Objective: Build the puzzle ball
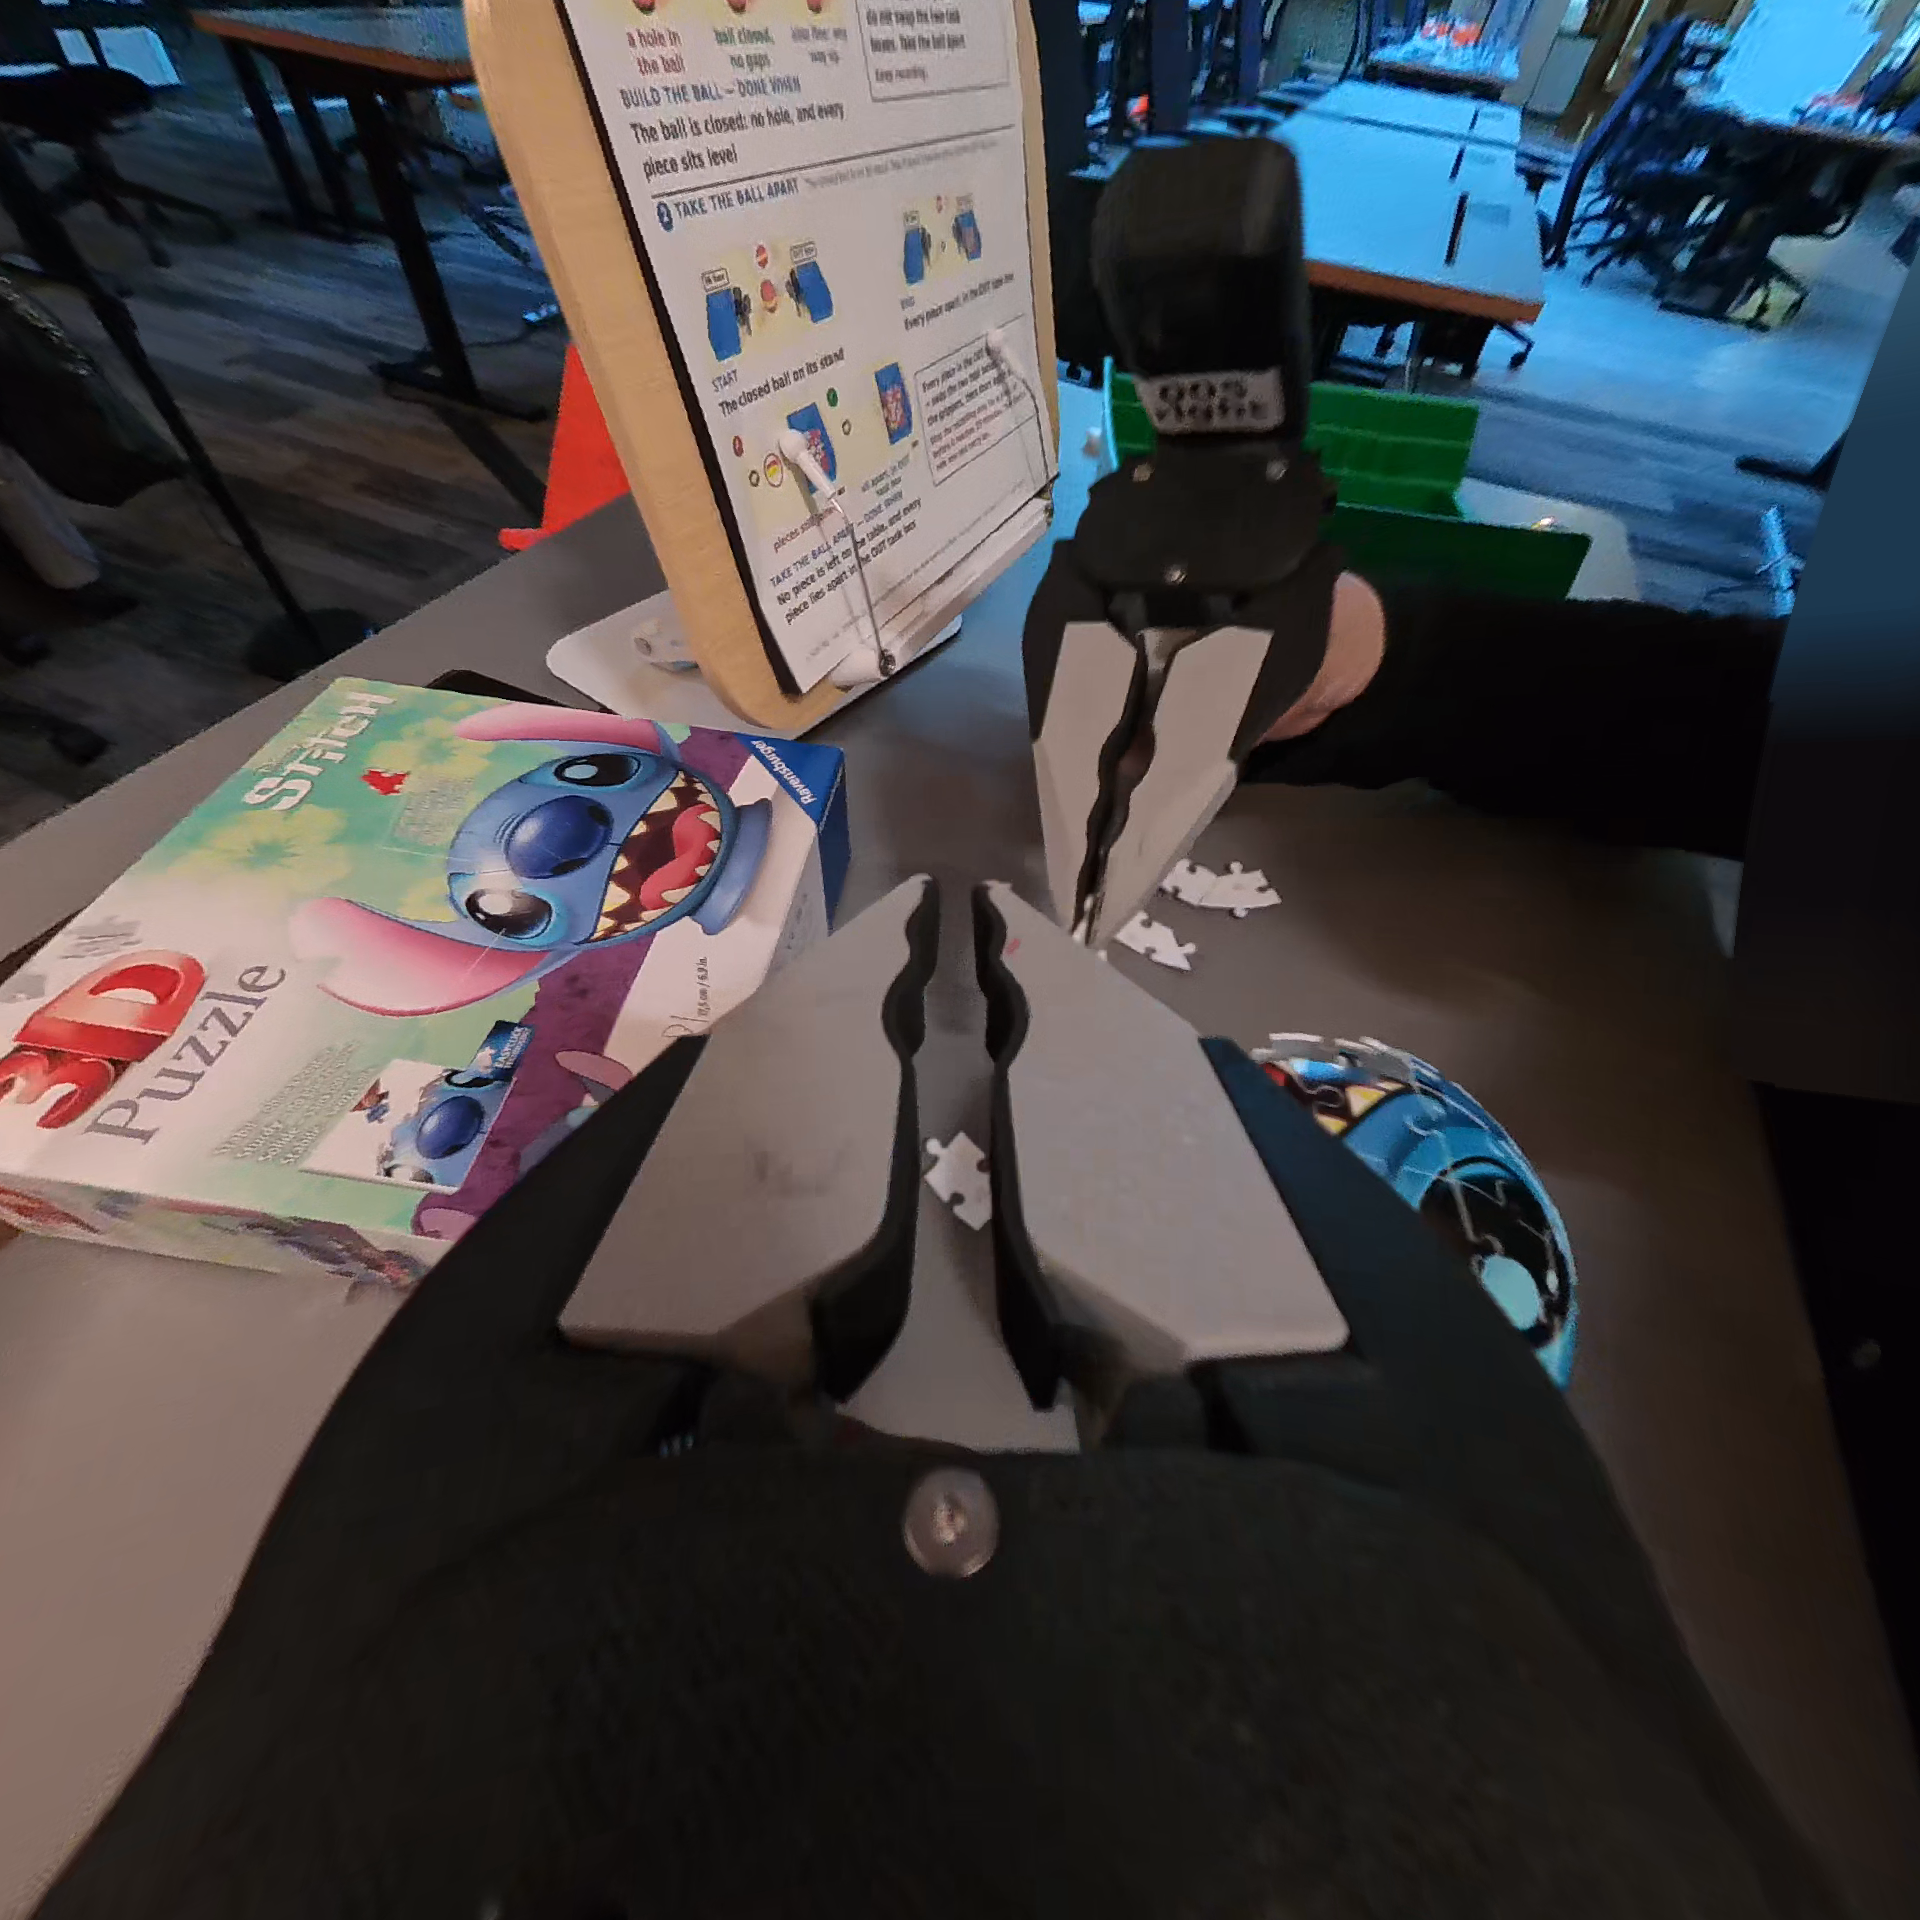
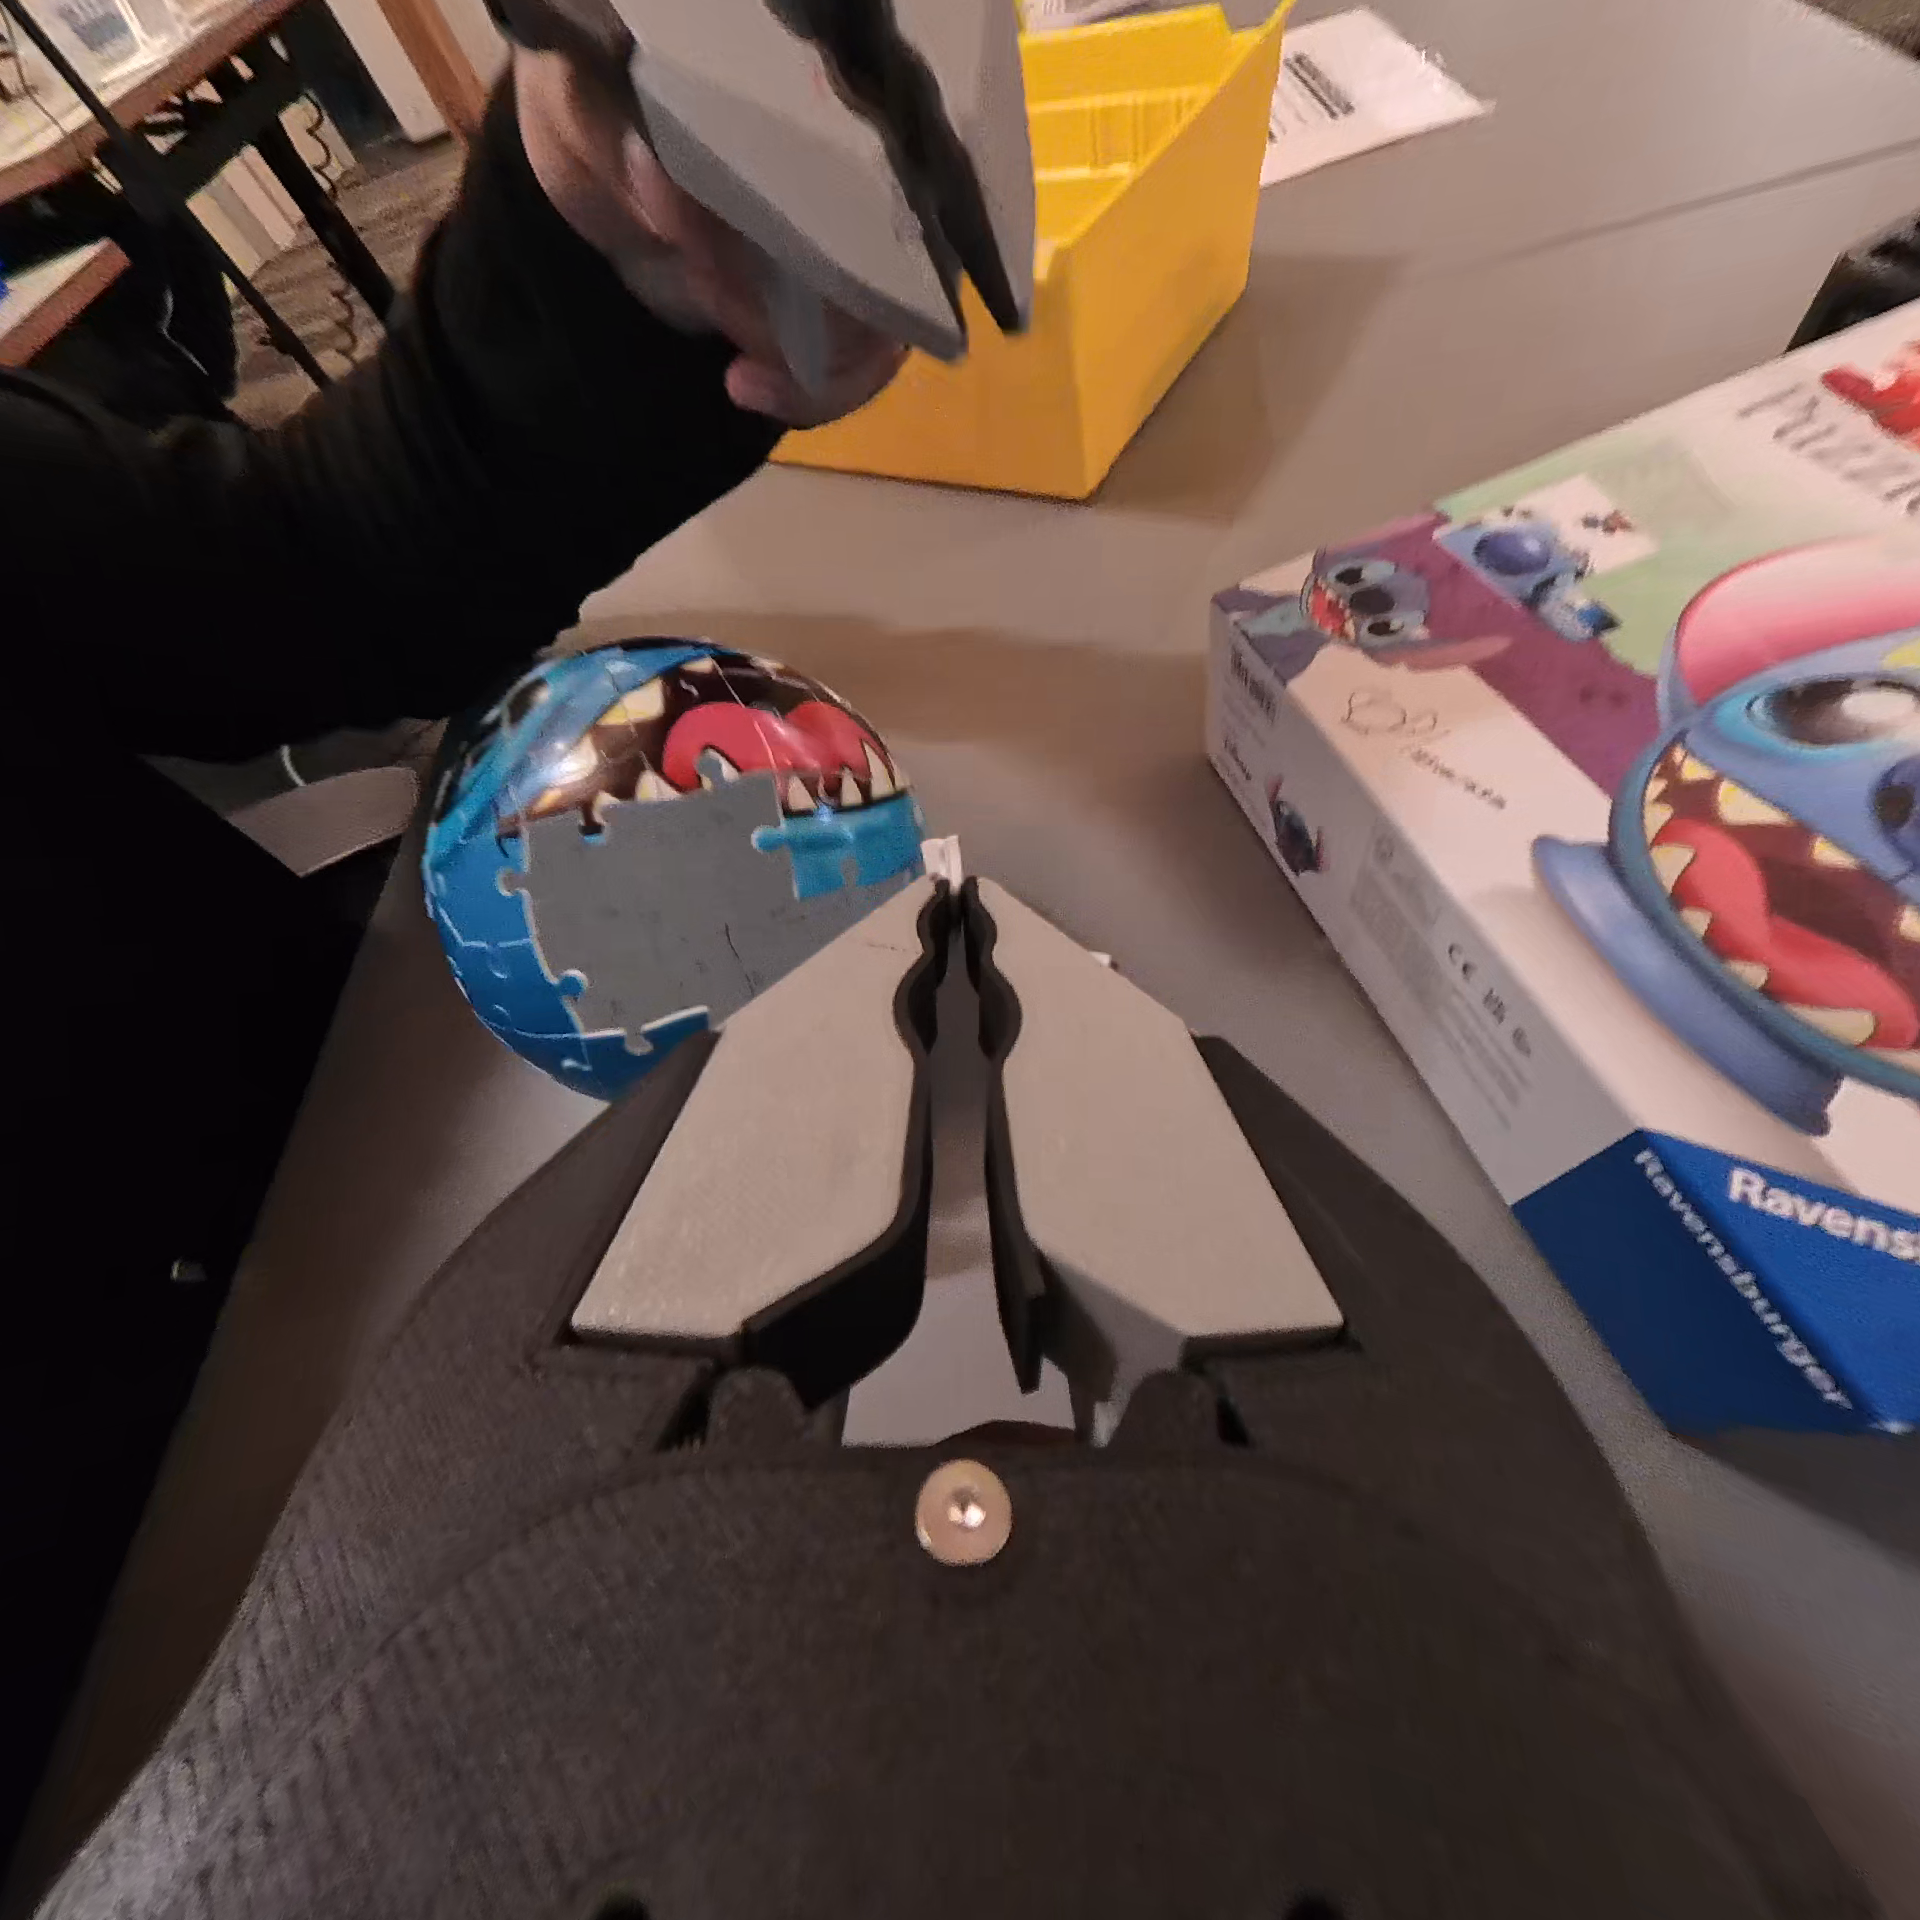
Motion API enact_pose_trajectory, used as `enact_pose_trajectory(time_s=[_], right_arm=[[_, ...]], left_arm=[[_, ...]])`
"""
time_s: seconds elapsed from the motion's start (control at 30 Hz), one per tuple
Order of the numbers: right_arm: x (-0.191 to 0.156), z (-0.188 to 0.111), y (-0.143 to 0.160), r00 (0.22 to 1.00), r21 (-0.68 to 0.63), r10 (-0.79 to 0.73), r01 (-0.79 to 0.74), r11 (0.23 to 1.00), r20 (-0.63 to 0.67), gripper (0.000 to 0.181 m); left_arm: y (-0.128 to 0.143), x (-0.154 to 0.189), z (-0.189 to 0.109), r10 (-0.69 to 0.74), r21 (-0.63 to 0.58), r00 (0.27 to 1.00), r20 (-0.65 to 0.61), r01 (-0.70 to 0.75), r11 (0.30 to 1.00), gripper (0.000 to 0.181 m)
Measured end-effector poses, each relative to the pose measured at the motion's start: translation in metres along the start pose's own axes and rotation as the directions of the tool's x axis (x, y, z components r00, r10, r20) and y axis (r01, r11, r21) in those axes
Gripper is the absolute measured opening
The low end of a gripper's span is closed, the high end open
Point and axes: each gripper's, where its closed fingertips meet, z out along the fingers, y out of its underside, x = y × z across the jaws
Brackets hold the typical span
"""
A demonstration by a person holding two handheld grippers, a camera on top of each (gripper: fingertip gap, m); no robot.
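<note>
Right hand-held gripper [image 2: 954,883] pinches a small white puzzle piece [image 2: 940,860] for the unfinished blue puzzle ball [image 2: 582,831]; left hand-held gripper [image 1: 956,899], slightly parted, holds nothing.

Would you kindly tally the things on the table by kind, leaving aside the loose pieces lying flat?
Grippers: 2 (left gripper, right gripper)
Bins: 2 (green bin, yellow bin)
Puzzle ball: 1
Puzzle box: 1
Instruction board: 1
Puzzle piece at the right gripper's tips: 1
Total: 8
</note>
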Motion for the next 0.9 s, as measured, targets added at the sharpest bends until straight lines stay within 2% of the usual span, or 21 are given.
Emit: enact_pose_trajectory(time_s=[0.23,0.47,0.63,0.77,0.83,0.9], right_arm=[[-0.002,0.013,0.029,0.996,-0.06,0.07,-0.067,0.996,0.047,0.0],[-0.005,0.019,0.038,0.991,-0.12,0.097,-0.086,0.989,0.089,0.0],[-0.006,0.011,0.028,0.976,-0.116,0.171,-0.156,0.981,0.137,0.0],[0.002,-0.006,0.008,0.944,-0.024,0.275,-0.276,0.961,0.183,0.0],[0.001,-0.016,-0.003,0.914,0.021,0.326,-0.341,0.94,0.24,0.0],[0.007,-0.022,-0.007,0.906,0.039,0.35,-0.369,0.929,0.236,0.0]], left_arm=[[0.018,-0.008,0.006,0.025,-0.082,0.999,0.039,-0.021,0.996,0.005],[0.022,-0.003,0.012,0.016,-0.105,1.0,0.02,-0.014,0.994,0.005],[0.021,0.003,0.028,0.003,-0.15,0.999,-0.042,-0.009,0.989,0.005],[0.029,0.004,0.051,-0.017,-0.224,0.994,-0.105,-0.007,0.975,0.008],[0.036,0.013,0.059,-0.029,-0.262,0.985,-0.172,-0.018,0.965,0.007],[0.037,0.022,0.063,-0.043,-0.264,0.973,-0.228,-0.019,0.964,0.009]])
